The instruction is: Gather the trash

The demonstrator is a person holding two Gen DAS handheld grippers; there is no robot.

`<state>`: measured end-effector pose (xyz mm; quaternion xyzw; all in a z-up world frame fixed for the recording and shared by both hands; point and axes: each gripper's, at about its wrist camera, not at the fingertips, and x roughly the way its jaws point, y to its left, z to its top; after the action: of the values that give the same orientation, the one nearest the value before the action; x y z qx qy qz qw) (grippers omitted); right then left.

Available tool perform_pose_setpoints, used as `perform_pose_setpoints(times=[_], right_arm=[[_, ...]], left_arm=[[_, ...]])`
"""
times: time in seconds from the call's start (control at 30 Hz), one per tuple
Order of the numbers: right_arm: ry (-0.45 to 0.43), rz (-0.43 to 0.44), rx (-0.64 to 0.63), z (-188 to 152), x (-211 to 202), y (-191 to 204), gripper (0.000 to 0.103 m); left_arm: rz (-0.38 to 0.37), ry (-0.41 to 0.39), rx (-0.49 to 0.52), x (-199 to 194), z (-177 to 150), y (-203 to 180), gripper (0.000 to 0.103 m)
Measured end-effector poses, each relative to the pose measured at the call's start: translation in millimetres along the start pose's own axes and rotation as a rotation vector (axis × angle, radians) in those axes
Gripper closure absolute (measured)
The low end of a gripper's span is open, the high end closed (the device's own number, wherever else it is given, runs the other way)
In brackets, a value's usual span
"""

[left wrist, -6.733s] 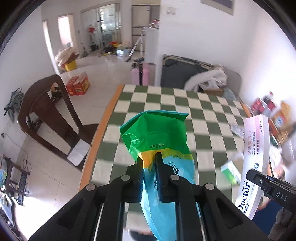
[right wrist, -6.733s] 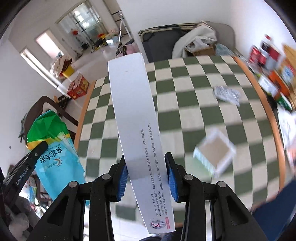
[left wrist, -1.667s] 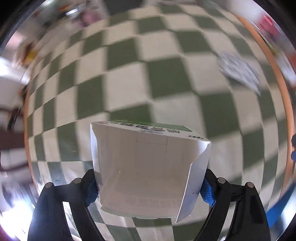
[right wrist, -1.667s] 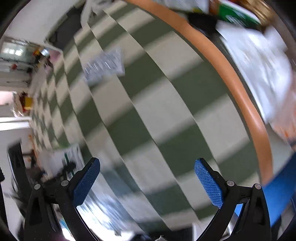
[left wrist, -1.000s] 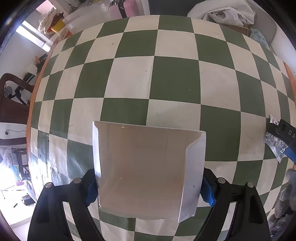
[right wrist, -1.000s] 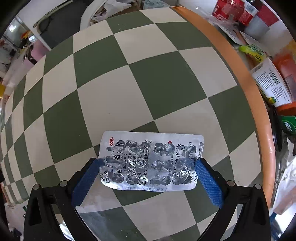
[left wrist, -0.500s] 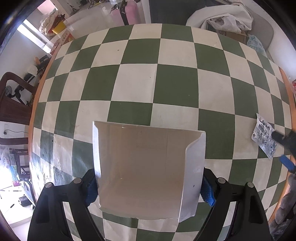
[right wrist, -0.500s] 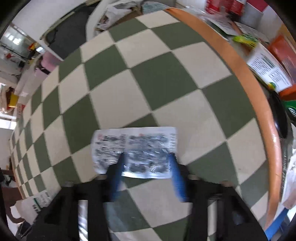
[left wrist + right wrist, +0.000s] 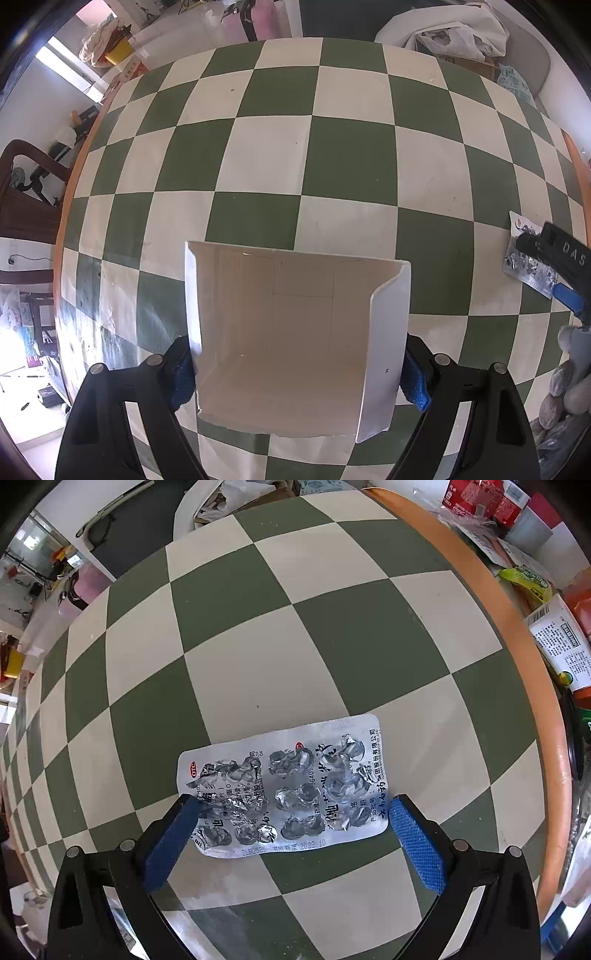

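A white cardboard box (image 9: 295,332), open at its top with the flaps torn and the bare inside showing, is held upright above the checkered bench, pressed on both side walls by blue-padded fingers (image 9: 181,365). A silver blister pack (image 9: 284,790) (every pocket crushed and emptied, foil side up) lies flat near the bench's right edge, its short ends at the two blue fingers (image 9: 413,838) flanking it.

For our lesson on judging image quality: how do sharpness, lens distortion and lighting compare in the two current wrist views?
Left wrist view: sharp, the checkered table bulges under fisheye, a bright overexposed patch at lower left, the white carton evenly lit. Right wrist view: also sharp, print on the foil blister pack readable with glints on the foil, and the same barrel bulge.
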<state>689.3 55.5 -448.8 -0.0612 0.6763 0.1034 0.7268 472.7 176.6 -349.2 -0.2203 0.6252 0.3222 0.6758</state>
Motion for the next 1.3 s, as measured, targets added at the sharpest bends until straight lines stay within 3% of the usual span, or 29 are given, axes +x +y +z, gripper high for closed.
perform_pose_setpoints(times=[0.1, 0.17, 0.2, 0.23, 0.33, 0.4, 0.43, 0.57, 0.67, 0.73, 0.8, 0.87, 0.9, 0.97, 1.1, 1.17, 1.3], right_arm=[[-0.027, 0.006, -0.03, -9, -5, 0, 0.007], [-0.058, 0.027, -0.018, -11, -11, -6, 0.03], [-0.059, 0.051, -0.009, -11, -13, -9, 0.032], [-0.059, 0.071, 0.001, -12, -15, -14, 0.049], [-0.048, 0.141, 0.031, -14, -19, -23, 0.057], [-0.042, 0.177, 0.057, -14, -17, -32, 0.073], [-0.045, 0.212, 0.069, -13, -19, -37, 0.089], [-0.066, 0.308, 0.075, -27, -33, -48, 0.102], [-0.066, 0.368, 0.056, -48, -51, -47, 0.102], [-0.056, 0.367, -0.037, -62, -62, -44, 0.102], [-0.056, 0.299, -0.197, -62, -74, -37, 0.087], [-0.066, 0.194, -0.363, -61, -80, -24, 0.018], [-0.056, 0.142, -0.451, -55, -77, -12, 0.009], [-0.008, 0.091, -0.583, -48, -68, 0, 0.008], [0.095, -0.098, -0.845, -30, -34, 26, 0.008], [0.161, -0.176, -0.948, -24, -11, 34, 0.0], [0.226, -0.143, -0.955, -8, -3, 37, 0.006]], left_arm=[[0.003, -0.004, 0.0, -3, -1, 1, 0.017], [0.006, -0.008, 0.0, -5, -1, 2, 0.017], [0.005, -0.008, -0.001, -6, -1, 2, 0.017], [0.005, -0.01, -0.004, -7, -2, 3, 0.017], [0.004, -0.015, -0.008, -10, -4, 4, 0.017], [0.005, -0.013, -0.011, -12, -6, 5, 0.017], [0.004, -0.016, -0.009, -13, -6, 6, 0.017], [0.008, -0.038, -0.002, -21, -10, 8, 0.017], [0.012, -0.051, 0.0, -25, -13, 9, 0.017], [0.018, -0.059, -0.007, -26, -14, 10, 0.017], [0.026, -0.061, -0.022, -24, -13, 8, 0.017], [0.017, -0.05, -0.045, -20, -10, 5, 0.017], [0.012, -0.046, -0.051, -19, -9, 3, 0.017], [0.013, -0.043, -0.051, -15, -5, -4, 0.017], [0.015, -0.031, -0.062, -9, 5, -13, 0.017], [0.011, -0.024, -0.073, -6, 8, -15, 0.017], [0.012, -0.021, -0.07, -3, 11, -17, 0.017]])
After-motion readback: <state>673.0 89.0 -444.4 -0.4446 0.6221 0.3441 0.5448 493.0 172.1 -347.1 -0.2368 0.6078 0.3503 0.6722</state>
